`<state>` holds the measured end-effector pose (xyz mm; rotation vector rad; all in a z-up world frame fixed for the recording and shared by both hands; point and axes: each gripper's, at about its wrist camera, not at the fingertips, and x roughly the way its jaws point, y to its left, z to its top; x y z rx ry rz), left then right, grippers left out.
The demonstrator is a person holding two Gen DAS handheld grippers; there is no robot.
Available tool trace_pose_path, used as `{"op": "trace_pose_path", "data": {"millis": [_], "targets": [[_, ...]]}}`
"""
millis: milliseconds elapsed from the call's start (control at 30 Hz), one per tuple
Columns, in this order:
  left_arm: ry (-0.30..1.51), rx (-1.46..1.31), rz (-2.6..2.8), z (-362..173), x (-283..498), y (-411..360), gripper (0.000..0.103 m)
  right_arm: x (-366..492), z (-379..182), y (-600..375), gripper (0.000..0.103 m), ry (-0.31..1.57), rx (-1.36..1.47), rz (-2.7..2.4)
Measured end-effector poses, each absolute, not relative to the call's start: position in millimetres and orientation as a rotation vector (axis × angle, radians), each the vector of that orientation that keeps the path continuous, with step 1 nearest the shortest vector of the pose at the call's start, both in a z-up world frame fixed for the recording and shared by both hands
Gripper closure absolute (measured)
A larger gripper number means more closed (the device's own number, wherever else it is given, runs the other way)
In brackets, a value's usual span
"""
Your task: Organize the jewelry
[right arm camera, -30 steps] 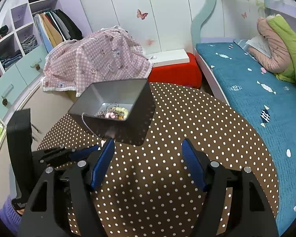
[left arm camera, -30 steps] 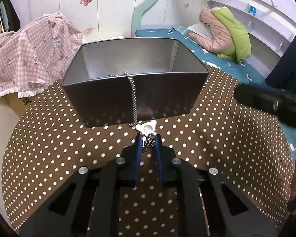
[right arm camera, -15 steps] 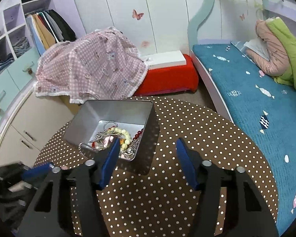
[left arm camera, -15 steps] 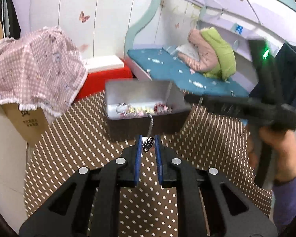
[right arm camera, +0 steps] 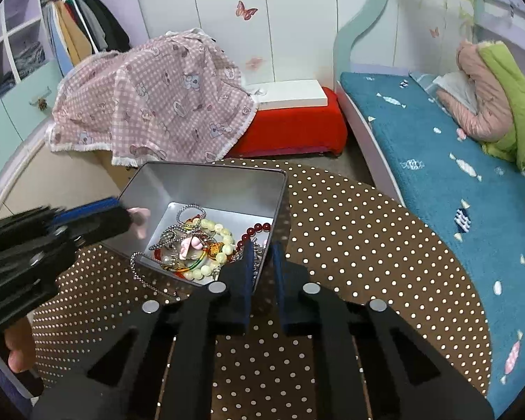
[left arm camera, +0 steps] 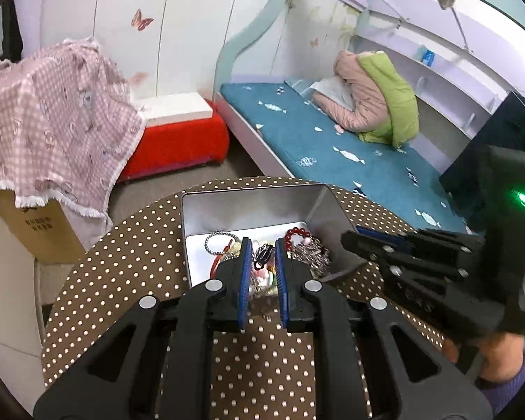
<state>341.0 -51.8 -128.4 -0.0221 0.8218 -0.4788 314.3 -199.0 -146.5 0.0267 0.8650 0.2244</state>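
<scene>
Right wrist alone shows chain [right arm camera: 147,273] overhanging tin [right arm camera: 206,183].

White wardrobe doors [right arm camera: 227,28] with butterfly stickers [right arm camera: 246,9] running along the back wall. Pink checked cloth [right arm camera: 150,98] draping over a cardboard box [left arm camera: 42,227]. Red bench [right arm camera: 294,129] sitting beside a teal-covered bed [right arm camera: 448,182]. Open shelving [right arm camera: 14,45] holding folded clothes at left.

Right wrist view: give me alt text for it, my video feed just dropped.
The right gripper straddles the near wall of an open grey metal tin on a brown polka-dot tablecloth, its jaws nearly shut. Beaded bracelets and silver chains fill the tin; one chain hangs over the rim.
</scene>
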Motion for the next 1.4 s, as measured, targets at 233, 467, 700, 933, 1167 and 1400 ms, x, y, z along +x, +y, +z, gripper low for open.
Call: {"op": "trace_pose_path", "data": {"millis": [233,467,700,933,1167,1400], "targets": [[0.879,-0.035,-0.472,-139.5,365.6,-59.7,0.089,316.3,-147.2,-196.9,0.094,0.87,0.0,0.211],[0.904,-0.012,-0.459,-148.1,370.2,-66.2,0.084,317.0,-147.5,-195.3,0.094,0.872,0.0,0.211],[0.848,-0.021,-0.435,-141.3,358.8,-60.1,0.041,315.7,-146.6,-193.5,0.091,0.872,0.025,0.226],[0.756,-0.036,-0.387,-125.4,331.4,-41.9,0.024,294.9,-132.0,-197.3,0.05,0.812,0.032,0.22],[0.69,-0.012,-0.336,-123.7,298.3,-32.5,0.024,275.7,-121.5,-203.8,0.044,0.767,0.038,0.215],[0.648,-0.008,-0.272,-119.5,262.0,-16.4,0.017,243.3,-102.7,-206.0,0.032,0.691,0.02,0.21]]}}
